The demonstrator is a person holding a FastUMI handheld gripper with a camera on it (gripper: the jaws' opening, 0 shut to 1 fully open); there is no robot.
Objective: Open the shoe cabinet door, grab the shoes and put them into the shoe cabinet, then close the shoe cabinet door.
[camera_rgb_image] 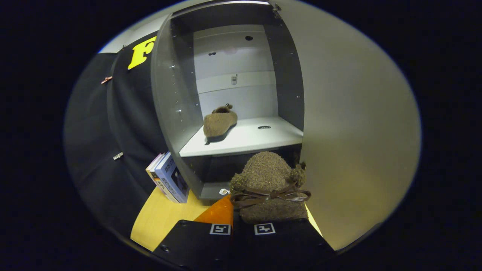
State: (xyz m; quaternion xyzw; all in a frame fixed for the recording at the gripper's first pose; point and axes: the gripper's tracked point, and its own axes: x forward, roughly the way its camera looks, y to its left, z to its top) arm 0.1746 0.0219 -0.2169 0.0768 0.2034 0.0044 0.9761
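Brown fuzzy slipper with a thin brown ribbon bow sits right at the gripper, heel end toward it, toe pointing at the cabinet. The fingers look drawn close together with the slipper's heel at their tips, but the contact is hidden, so can't tell if both fingers press on it. Each finger carries a small square black-and-white marker tag; no readable words on them.

Second matching slipper is already inside the shoe cabinet, lying on the white shelf, toward the shelf's left side, toe facing out, well beyond the fingers. A small dark round hole shows in the shelf to the right of it. The held slipper is below and in front of that shelf's front edge, level with the dark lower compartment.

Cabinet is grey outside, with a white back panel; rows of peg holes run up the inner side walls. Cabinet door is swung wide open to the right, a big pale plain panel just beside the held slipper.

Left of the cabinet, leaning against its outer side, stand a couple of books with bluish covers; print on them too small to read. They rest on a yellow wood worktop. An orange patch lies on the worktop just ahead of the left finger. A small white scrap lies at the cabinet's bottom front corner. Black cloth wall hangs behind the books, with a few small clips on it.
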